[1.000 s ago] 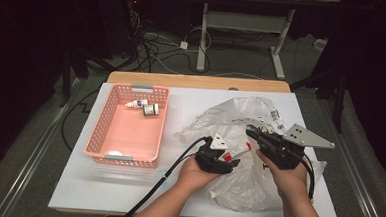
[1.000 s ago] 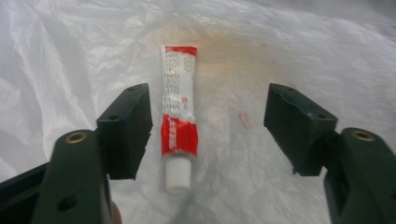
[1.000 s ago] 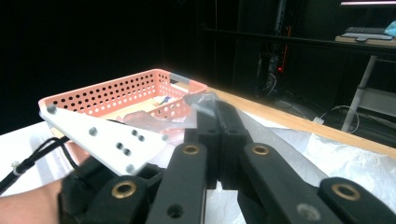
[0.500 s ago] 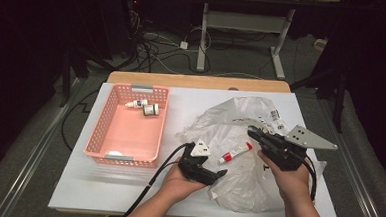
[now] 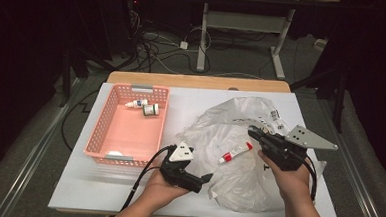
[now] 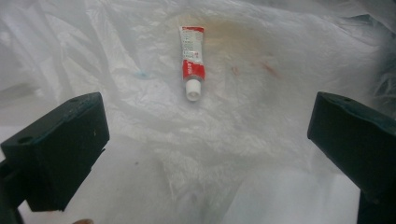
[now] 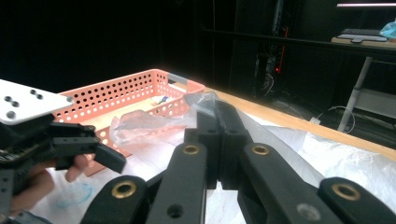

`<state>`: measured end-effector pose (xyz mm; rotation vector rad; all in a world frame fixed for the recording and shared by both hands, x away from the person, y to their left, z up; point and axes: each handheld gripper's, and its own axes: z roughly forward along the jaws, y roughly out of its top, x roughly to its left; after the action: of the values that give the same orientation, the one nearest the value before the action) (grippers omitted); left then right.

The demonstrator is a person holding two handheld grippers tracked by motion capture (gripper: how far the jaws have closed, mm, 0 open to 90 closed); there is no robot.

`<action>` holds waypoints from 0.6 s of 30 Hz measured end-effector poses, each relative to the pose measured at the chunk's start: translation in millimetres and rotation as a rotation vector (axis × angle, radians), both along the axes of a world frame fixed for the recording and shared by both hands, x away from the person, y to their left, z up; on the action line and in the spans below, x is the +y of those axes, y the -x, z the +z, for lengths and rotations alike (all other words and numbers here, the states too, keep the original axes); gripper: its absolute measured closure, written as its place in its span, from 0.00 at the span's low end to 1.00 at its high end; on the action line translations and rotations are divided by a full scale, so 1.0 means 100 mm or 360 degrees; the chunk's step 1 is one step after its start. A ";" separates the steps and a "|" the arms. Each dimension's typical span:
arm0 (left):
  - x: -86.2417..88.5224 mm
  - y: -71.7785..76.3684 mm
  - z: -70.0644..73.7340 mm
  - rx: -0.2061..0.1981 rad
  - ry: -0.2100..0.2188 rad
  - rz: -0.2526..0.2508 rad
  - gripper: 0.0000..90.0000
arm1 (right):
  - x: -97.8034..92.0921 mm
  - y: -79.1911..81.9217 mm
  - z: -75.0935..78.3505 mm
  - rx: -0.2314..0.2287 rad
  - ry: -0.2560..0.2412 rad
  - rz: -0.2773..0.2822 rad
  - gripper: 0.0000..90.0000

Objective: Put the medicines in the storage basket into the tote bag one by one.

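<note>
The tube (image 5: pixel 235 153) lay on the bag (image 5: pixel 237 186), right of the basket (image 5: pixel 111 115). Left gripper (image 5: pixel 200 180) gaped wide, lined up on the tube; right gripper (image 5: pixel 254 133) pinched the bag's edge. Next, likely: advance and close on the tube.
</note>
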<state>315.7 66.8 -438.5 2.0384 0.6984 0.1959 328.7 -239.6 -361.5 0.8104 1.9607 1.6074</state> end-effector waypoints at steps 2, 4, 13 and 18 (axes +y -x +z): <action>0.06 0.03 0.02 0.0004 -0.0004 0.0005 0.00 | 0.00 0.00 0.00 0.0008 -0.0003 -0.0003 1.00; 0.12 0.05 0.03 0.0000 -0.0001 0.0016 0.00 | 0.00 0.00 0.00 0.0002 0.0003 0.0000 1.00; 0.39 0.12 0.11 -0.0010 0.0033 0.0105 0.00 | 0.01 0.00 0.00 0.0000 0.0001 -0.0003 1.00; 0.53 0.14 0.18 -0.0040 0.0037 0.0172 0.00 | 0.00 0.00 0.00 -0.0002 -0.0003 -0.0004 1.00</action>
<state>302.1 119.9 -420.9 1.9744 0.7922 0.2740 328.4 -239.7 -361.3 0.8119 1.9570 1.6084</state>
